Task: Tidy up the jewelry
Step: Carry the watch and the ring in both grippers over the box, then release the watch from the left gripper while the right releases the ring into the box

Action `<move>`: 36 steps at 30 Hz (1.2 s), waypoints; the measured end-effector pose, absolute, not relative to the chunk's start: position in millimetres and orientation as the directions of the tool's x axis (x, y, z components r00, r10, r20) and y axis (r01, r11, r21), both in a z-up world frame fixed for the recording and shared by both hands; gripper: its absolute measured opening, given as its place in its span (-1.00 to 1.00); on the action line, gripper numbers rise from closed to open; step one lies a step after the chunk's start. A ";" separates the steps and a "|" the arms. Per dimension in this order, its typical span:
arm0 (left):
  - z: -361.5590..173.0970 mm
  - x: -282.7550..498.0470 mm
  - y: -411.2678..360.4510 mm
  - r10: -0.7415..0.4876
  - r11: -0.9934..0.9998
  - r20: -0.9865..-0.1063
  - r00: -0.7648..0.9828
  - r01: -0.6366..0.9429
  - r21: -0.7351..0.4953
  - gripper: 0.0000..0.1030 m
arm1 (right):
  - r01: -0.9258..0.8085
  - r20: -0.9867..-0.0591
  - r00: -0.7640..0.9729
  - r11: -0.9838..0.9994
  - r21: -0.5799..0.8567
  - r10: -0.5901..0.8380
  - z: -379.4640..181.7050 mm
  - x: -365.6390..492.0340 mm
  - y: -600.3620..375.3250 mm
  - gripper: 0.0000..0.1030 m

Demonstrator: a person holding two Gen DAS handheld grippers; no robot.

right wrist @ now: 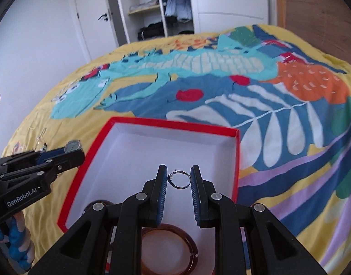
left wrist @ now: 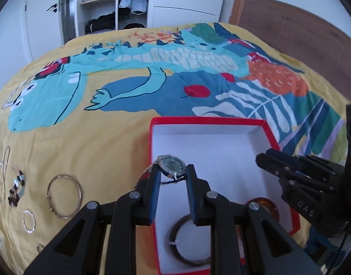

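A red box [left wrist: 207, 120] with a white inside lies open on the bedspread. My left gripper [left wrist: 172, 169] is shut on a wristwatch [left wrist: 173, 165] with a dark dial, held over the box's left edge. In the right wrist view my right gripper [right wrist: 179, 171] is shut on a thin silver ring [right wrist: 178, 179] above the white floor of the box [right wrist: 175, 123]. A brown bangle [left wrist: 189, 240] and an amber bangle [right wrist: 168, 247] lie in the box's near end. Each gripper also shows in the other's view: the right gripper [left wrist: 265, 158] and the left gripper [right wrist: 76, 152] with the watch [right wrist: 72, 146].
Loose jewelry lies on the yellow bedspread left of the box: a gold bangle [left wrist: 65, 197], a silver hoop [left wrist: 28, 221], a beaded piece [left wrist: 17, 190] and a thin chain [left wrist: 4, 167]. A wooden headboard [left wrist: 290, 27] and an open wardrobe [left wrist: 106, 4] stand beyond the bed.
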State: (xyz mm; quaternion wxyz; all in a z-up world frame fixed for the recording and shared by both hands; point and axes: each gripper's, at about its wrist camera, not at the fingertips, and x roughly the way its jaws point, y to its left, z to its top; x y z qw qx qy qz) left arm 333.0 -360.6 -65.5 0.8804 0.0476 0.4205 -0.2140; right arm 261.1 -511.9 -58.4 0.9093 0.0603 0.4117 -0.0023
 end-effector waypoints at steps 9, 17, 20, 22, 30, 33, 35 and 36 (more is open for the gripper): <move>-93.9 338.1 -381.2 -0.323 0.881 -0.791 0.519 0.470 -0.051 -0.80 | -0.019 -0.807 0.587 0.998 0.064 0.063 -85.2 277.8 -513.4 -0.61; -112.0 338.3 -385.0 -0.307 0.877 -0.811 0.497 0.479 -0.038 -0.81 | -0.055 -0.832 0.555 0.998 -0.008 0.024 -97.4 279.0 -509.7 -0.60; -114.1 339.2 -385.6 -0.302 0.878 -0.815 0.495 0.478 -0.035 -0.81 | -0.065 -0.836 0.549 0.998 -0.024 0.015 -99.1 279.1 -508.1 -0.59; -114.8 339.7 -385.3 -0.300 0.878 -0.816 0.495 0.477 -0.033 -0.81 | -0.071 -0.835 0.550 0.997 -0.035 0.010 -99.3 278.2 -507.6 -0.59; -113.9 339.2 -385.6 -0.290 0.883 -0.819 0.496 0.469 -0.029 -0.78 | -0.069 -0.836 0.549 0.996 -0.060 -0.012 -96.9 275.0 -505.6 -0.56; -112.2 338.5 -384.1 -0.304 0.883 -0.821 0.484 0.467 -0.051 -0.71 | -0.060 -0.833 0.553 0.996 -0.058 -0.015 -93.6 271.3 -507.6 -0.49; -108.2 335.9 -382.8 -0.308 0.882 -0.819 0.484 0.469 -0.054 -0.60 | -0.044 -0.829 0.559 0.998 -0.052 -0.019 -87.8 266.6 -511.0 -0.47; -103.9 333.2 -381.4 -0.314 0.881 -0.814 0.489 0.471 -0.056 -0.58 | -0.038 -0.827 0.561 0.998 -0.053 -0.023 -85.4 265.3 -512.0 -0.47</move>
